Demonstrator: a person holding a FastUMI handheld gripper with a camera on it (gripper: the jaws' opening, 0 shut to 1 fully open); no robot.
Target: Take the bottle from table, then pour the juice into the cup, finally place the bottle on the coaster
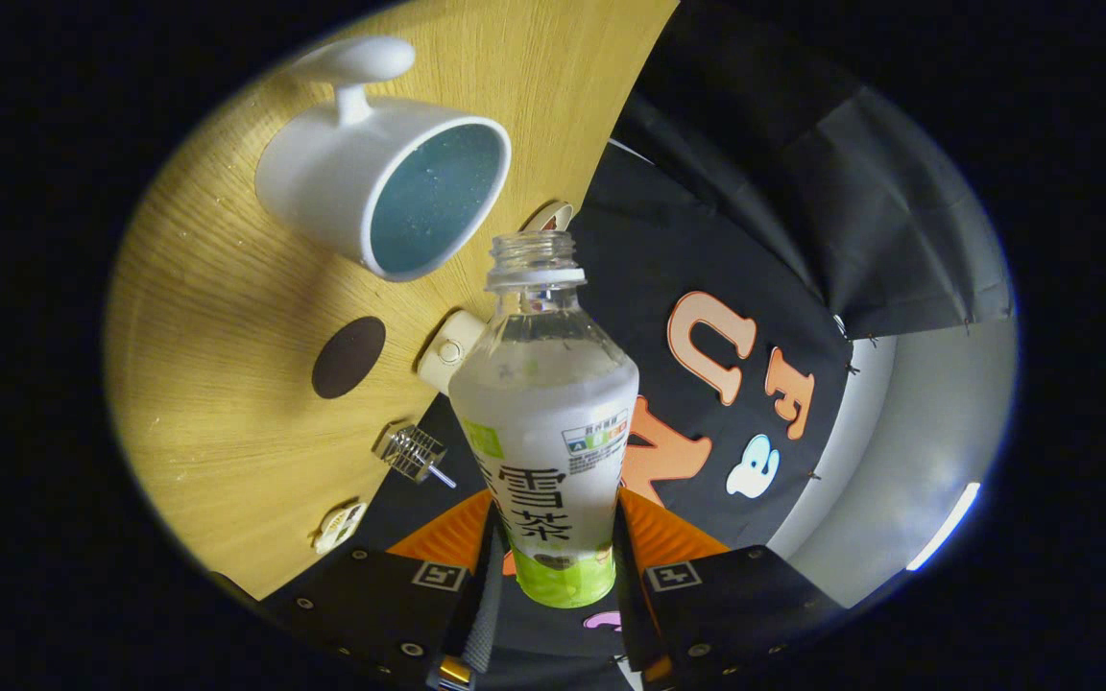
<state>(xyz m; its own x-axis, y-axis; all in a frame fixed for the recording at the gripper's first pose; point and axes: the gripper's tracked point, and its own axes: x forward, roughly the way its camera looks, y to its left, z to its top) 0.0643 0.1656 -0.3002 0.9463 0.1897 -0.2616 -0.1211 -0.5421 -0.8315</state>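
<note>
Beyond the fingers and off to their left spreads the wooden tabletop (227, 288), seen strongly rolled, so that its far edge runs almost along the line of the fingers; that roll says the gripper (553, 566) is turned well over onto its side.

On it lies the white cup (380, 187), its mouth opening toward the bottle's neck and its handle pointing away on the far side. The blue-green inside of the cup shows; I cannot tell whether any juice is in it yet.

Between the fingers stands the bottle (548, 422), clamped by its lower labelled body with a finger pressing on each side. Its long axis runs straight out ahead of the fingers, ending in an uncapped mouth that sits just beside the cup's rim, slightly short of it and to its right. As I judge it, the pour turns on that gap: the neck must come over the rim, toward the left of the fingers, before the roll goes further, or juice will fall on the wood.

Nearer the fingers than the cup, a dark round coaster (348, 357) lies flat on the tabletop, well clear to the bottle's left.

Smaller things sit along the tabletop's edge: a cream round fitting (450, 350) touching the bottle's shoulder in this view, and a small clear ribbed piece (412, 451).
</note>
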